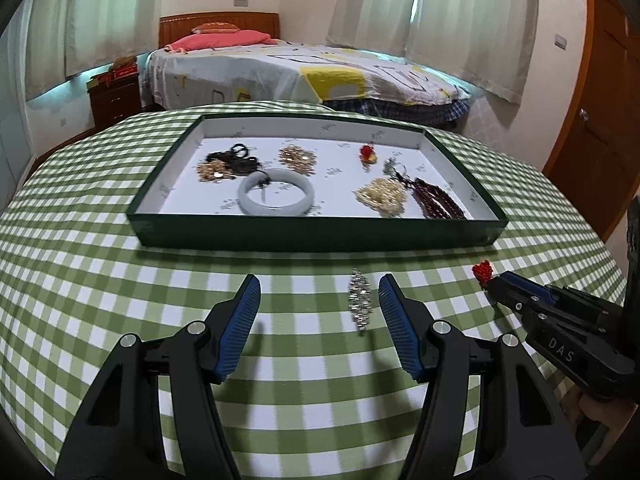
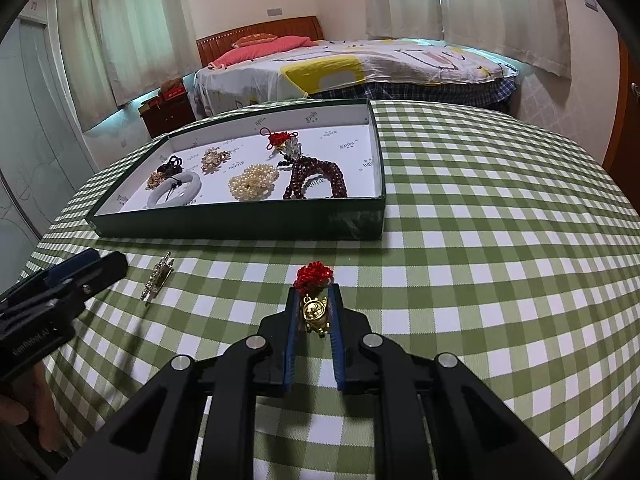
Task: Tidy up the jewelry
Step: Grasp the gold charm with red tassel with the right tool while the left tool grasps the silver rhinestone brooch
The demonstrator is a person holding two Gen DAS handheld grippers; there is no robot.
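The right gripper (image 2: 316, 310) has its fingers pinched on a gold charm (image 2: 315, 313) with a red knot (image 2: 313, 273), held just above the tabletop (image 2: 480, 240); the left gripper (image 1: 318, 300) has its fingers spread around a silver brooch (image 1: 361, 298) lying on the cloth. Both pieces look light, small and snag-prone, so grip the rigid metal body, not the soft knot. The tray (image 1: 320, 236) beyond holds the other jewelry; whether the charm's cord is caught cannot be seen.
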